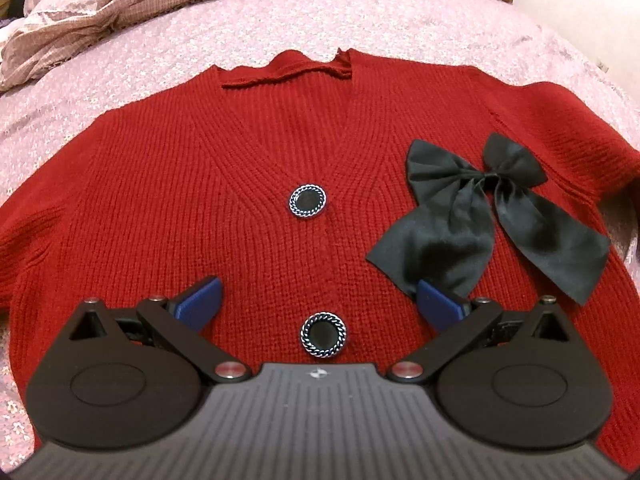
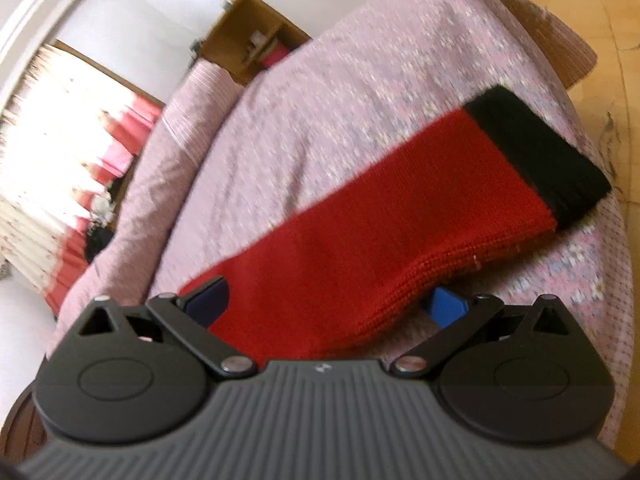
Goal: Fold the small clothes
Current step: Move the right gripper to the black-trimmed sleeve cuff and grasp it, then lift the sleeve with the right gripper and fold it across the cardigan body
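Right gripper (image 2: 326, 300): blue fingers wide, straddling red knit sleeve with black cuff (image 2: 400, 220), long axis running straight ahead toward bed edge. Left gripper (image 1: 318, 300): fingers wide, empty, over red knit cardigan (image 1: 200, 184) flat on pink bed (image 1: 120, 92).

Ahead of the left gripper (image 1: 318, 304), the cardigan (image 1: 248, 184) lies flat and fills the space between and beyond its widely parted fingers. A button (image 1: 322, 335) sits between the fingers, a second button (image 1: 307, 202) farther ahead. The bow (image 1: 472, 216) rises off the knit beside its right finger. Bare bedspread (image 1: 132, 80) lies beyond the collar, a rumpled quilt (image 1: 100, 12) farther back.

The sleeve (image 2: 380, 216) spans the gap between the spread fingers of the right gripper (image 2: 326, 304), running ahead to its cuff (image 2: 532, 152). Bedspread to the left of the sleeve is bare.
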